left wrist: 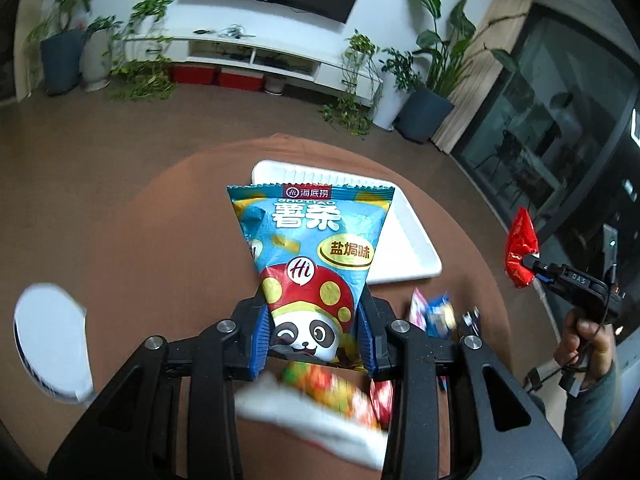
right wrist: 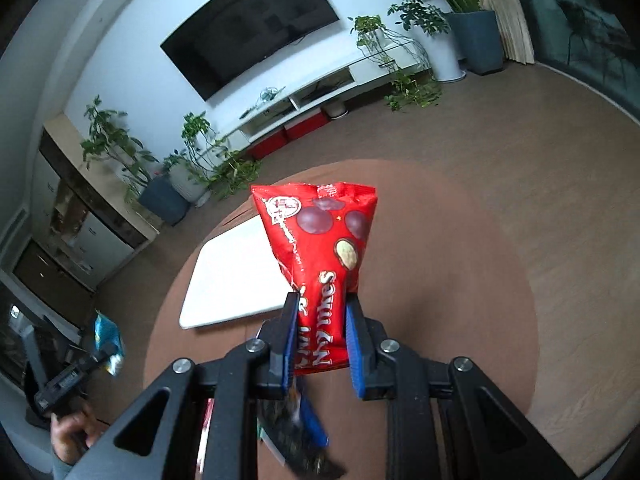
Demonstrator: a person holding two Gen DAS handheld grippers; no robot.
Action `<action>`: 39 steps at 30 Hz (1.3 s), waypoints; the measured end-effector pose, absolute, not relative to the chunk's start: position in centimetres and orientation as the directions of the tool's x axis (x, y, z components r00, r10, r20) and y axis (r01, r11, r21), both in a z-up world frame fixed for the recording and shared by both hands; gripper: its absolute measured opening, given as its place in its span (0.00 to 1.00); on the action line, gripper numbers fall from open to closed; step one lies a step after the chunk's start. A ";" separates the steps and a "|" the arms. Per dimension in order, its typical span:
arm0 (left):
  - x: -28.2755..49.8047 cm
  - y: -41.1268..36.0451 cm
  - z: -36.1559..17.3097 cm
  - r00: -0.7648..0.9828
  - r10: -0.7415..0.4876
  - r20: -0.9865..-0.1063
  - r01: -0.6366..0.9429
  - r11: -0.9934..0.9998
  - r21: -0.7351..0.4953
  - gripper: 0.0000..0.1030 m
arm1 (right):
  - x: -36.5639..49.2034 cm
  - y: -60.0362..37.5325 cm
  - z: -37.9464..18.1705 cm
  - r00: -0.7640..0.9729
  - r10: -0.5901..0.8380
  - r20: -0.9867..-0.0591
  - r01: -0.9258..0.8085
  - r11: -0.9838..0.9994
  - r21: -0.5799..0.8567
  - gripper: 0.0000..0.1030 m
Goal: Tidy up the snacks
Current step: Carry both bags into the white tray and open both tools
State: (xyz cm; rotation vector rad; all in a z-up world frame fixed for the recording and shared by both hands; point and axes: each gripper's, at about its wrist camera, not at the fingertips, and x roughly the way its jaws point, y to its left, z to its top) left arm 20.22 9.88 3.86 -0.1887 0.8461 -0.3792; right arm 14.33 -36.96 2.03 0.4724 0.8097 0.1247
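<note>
Since both packets are light, air-filled and slippery, we grip each at its lower end; the left gripper [left wrist: 314, 326] jaws pinch the blue crisp packet [left wrist: 310, 248], the right gripper [right wrist: 322, 340] jaws clamp the red candy packet [right wrist: 324, 256]; both hang above the worktop [left wrist: 160, 240] near the white tray [left wrist: 408, 240]; squeezing harder risks crushing the contents

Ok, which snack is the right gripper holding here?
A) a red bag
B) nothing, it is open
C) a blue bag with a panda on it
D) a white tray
A: in the right wrist view the right gripper is shut on the red bag, lifted above the brown table; the blue panda bag sits in the left gripper.
</note>
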 end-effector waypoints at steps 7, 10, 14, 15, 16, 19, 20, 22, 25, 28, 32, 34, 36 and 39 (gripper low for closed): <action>29.2 4.4 2.4 0.516 -0.355 -0.779 0.277 0.930 -0.240 0.32 | 22.4 -30.1 1.5 0.609 0.374 -0.699 -0.093 0.909 0.406 0.23; 31.1 2.2 1.0 0.491 -0.329 -0.806 0.289 0.935 -0.206 0.32 | 25.3 -28.0 0.3 0.567 0.385 -0.728 -0.128 0.914 0.384 0.23; 33.0 -0.1 -1.3 0.457 -0.307 -0.835 0.291 0.938 -0.186 0.32 | 28.3 -26.9 -1.8 0.518 0.370 -0.771 -0.132 0.925 0.355 0.23; 33.3 -0.7 -1.8 0.450 -0.300 -0.841 0.295 0.939 -0.177 0.32 | 28.4 -26.8 -2.4 0.511 0.365 -0.778 -0.130 0.928 0.350 0.23; 33.3 -1.2 -2.4 0.446 -0.294 -0.846 0.298 0.939 -0.169 0.32 | 28.9 -26.6 -2.9 0.502 0.358 -0.787 -0.126 0.931 0.343 0.23; 33.8 -2.5 -4.2 0.432 -0.279 -0.858 0.301 0.941 -0.155 0.32 | 29.5 -26.7 -4.4 0.479 0.346 -0.807 -0.113 0.936 0.334 0.23; 34.1 -2.9 -4.7 0.430 -0.273 -0.861 0.297 0.943 -0.151 0.32 | 29.8 -26.7 -5.0 0.471 0.343 -0.813 -0.108 0.937 0.333 0.23; 34.3 -3.6 -5.6 0.425 -0.258 -0.868 0.293 0.946 -0.138 0.32 | 30.1 -26.9 -5.8 0.460 0.335 -0.822 -0.100 0.940 0.327 0.23; 35.1 -4.4 -7.0 0.413 -0.232 -0.881 0.290 0.950 -0.115 0.33 | 30.3 -26.9 -6.9 0.448 0.325 -0.833 -0.097 0.944 0.316 0.23; 35.4 -4.9 -8.3 0.406 -0.217 -0.888 0.282 0.954 -0.104 0.34 | 30.1 -27.0 -6.9 0.453 0.314 -0.834 -0.102 0.948 0.302 0.23; 36.1 -6.0 -9.3 0.411 -0.207 -0.888 0.281 0.955 -0.092 0.37 | 30.2 -26.8 -7.0 0.448 0.308 -0.839 -0.106 0.950 0.292 0.26; 36.8 -6.6 -10.0 0.407 -0.196 -0.892 0.280 0.957 -0.083 0.41 | 30.0 -26.7 -7.1 0.448 0.303 -0.841 -0.103 0.952 0.288 0.28; 37.3 -7.2 -10.5 0.412 -0.185 -0.892 0.274 0.959 -0.072 0.45 | 30.0 -26.6 -7.2 0.449 0.292 -0.845 -0.104 0.956 0.275 0.32; 37.3 -6.5 -10.6 0.417 -0.184 -0.890 0.265 0.961 -0.075 0.53 | 29.8 -26.2 -6.8 0.457 0.280 -0.844 -0.109 0.960 0.260 0.48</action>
